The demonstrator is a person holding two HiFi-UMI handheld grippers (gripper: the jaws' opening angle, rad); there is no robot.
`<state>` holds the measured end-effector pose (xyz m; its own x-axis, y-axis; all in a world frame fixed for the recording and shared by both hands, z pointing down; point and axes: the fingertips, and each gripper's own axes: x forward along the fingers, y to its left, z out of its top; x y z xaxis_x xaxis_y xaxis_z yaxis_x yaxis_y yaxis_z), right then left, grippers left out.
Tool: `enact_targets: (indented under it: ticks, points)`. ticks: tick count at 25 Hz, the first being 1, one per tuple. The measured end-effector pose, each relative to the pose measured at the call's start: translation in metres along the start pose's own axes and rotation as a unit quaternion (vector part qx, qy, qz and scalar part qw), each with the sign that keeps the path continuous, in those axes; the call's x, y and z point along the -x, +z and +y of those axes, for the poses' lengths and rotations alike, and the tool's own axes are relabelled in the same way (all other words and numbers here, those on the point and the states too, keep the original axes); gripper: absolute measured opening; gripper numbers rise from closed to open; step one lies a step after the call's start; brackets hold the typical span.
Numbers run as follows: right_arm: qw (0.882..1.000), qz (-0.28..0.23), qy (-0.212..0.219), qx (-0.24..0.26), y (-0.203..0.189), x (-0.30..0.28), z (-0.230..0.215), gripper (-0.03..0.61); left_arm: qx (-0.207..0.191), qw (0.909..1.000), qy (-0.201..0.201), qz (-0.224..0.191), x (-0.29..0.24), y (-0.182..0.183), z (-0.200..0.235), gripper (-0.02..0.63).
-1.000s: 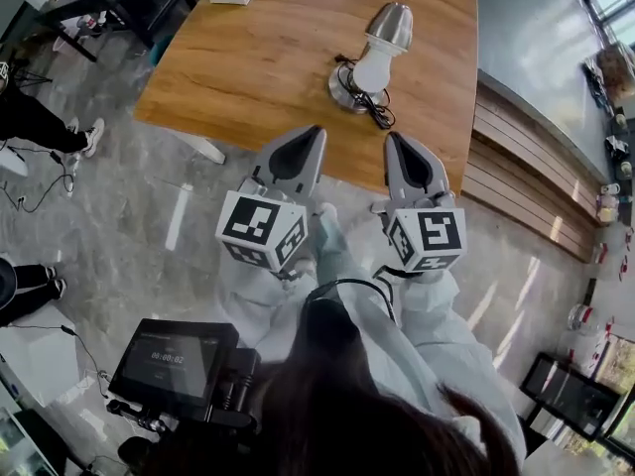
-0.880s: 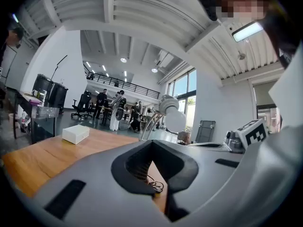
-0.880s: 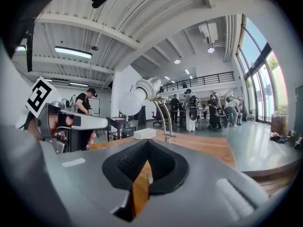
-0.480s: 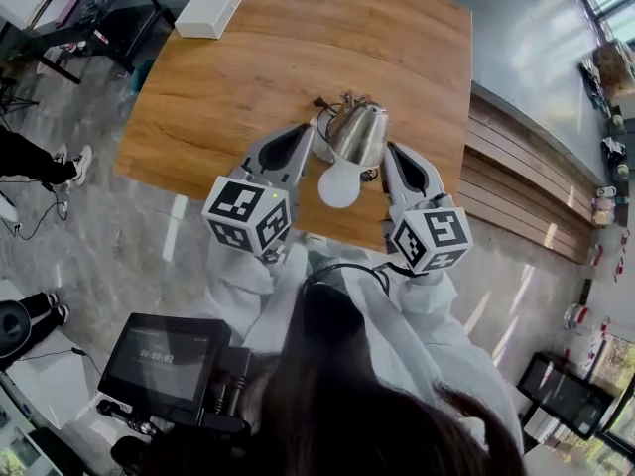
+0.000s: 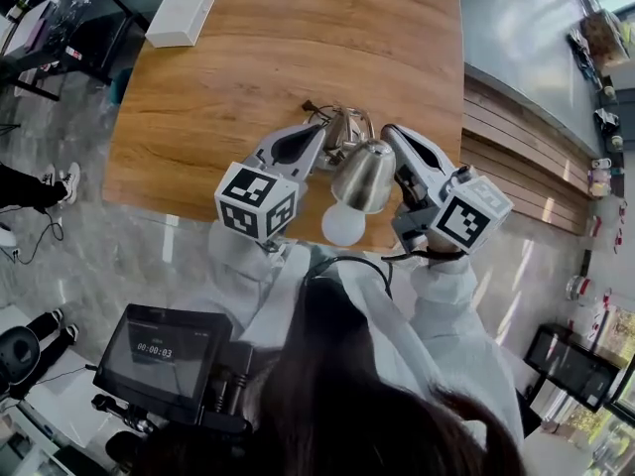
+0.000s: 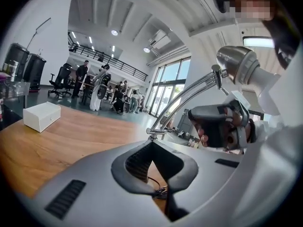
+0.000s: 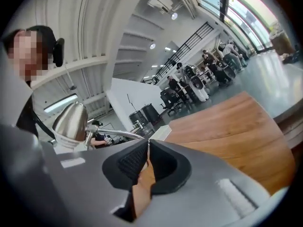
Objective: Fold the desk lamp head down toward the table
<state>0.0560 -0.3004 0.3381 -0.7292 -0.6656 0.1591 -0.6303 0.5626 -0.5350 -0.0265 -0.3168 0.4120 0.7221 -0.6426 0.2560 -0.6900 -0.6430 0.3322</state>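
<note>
Lamp head (image 5: 364, 175) near table (image 5: 248, 67) edge divides closed left claw (image 5: 318, 128) from closed right claw (image 5: 389, 129).

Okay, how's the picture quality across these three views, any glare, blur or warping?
Head view: sharp, evenly lit, soft sheen on the lamp head and streaky reflections on the floor. Left gripper view: heavy fisheye curving, dark corners, bright windows behind. Right gripper view: same warping, windows blown out top right.

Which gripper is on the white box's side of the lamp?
The left gripper: the white box lies beyond it, left of the lamp head in the head view, while the right gripper sits on the other side.
</note>
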Motion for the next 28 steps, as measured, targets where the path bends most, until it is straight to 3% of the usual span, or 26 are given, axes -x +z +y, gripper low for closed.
enact_targets:
  ticks: [2, 4, 7, 9, 16, 19, 24, 28]
  points:
    - [0.999, 0.016, 0.023, 0.026, 0.008, 0.000, 0.006, 0.011, -0.006, 0.9999, -0.007, 0.007, -0.003, -0.002, -0.002, -0.003]
    - [0.992, 0.044, 0.049, 0.111, 0.008, 0.001, 0.013, 0.025, -0.006, 0.9998, -0.014, 0.014, -0.008, -0.005, -0.004, -0.003]
    - [0.954, 0.091, 0.101, 0.268, -0.002, -0.001, 0.019, 0.070, -0.014, 0.9988, -0.027, 0.039, -0.023, -0.016, -0.003, -0.003]
    - [0.931, 0.093, 0.113, 0.334, -0.002, -0.004, 0.022, 0.091, -0.018, 0.9980, -0.034, 0.050, -0.032, -0.023, 0.000, -0.003]
    - [0.913, 0.096, 0.161, 0.363, -0.003, -0.009, 0.044, 0.094, -0.037, 0.9934, -0.067, 0.085, -0.044, -0.035, -0.002, -0.003]
    - [0.898, 0.096, 0.160, 0.398, -0.001, -0.009, 0.049, 0.094, -0.037, 0.9918, -0.076, 0.095, -0.047, -0.035, -0.002, 0.018]
    - [0.889, 0.103, 0.158, 0.418, -0.004, -0.010, 0.051, 0.092, -0.044, 0.9902, -0.089, 0.098, -0.044, -0.034, -0.006, 0.057]
    - [0.860, 0.120, 0.163, 0.469, -0.004, -0.009, 0.055, 0.085, -0.044, 0.9891, -0.095, 0.103, -0.045, -0.033, -0.007, 0.075]
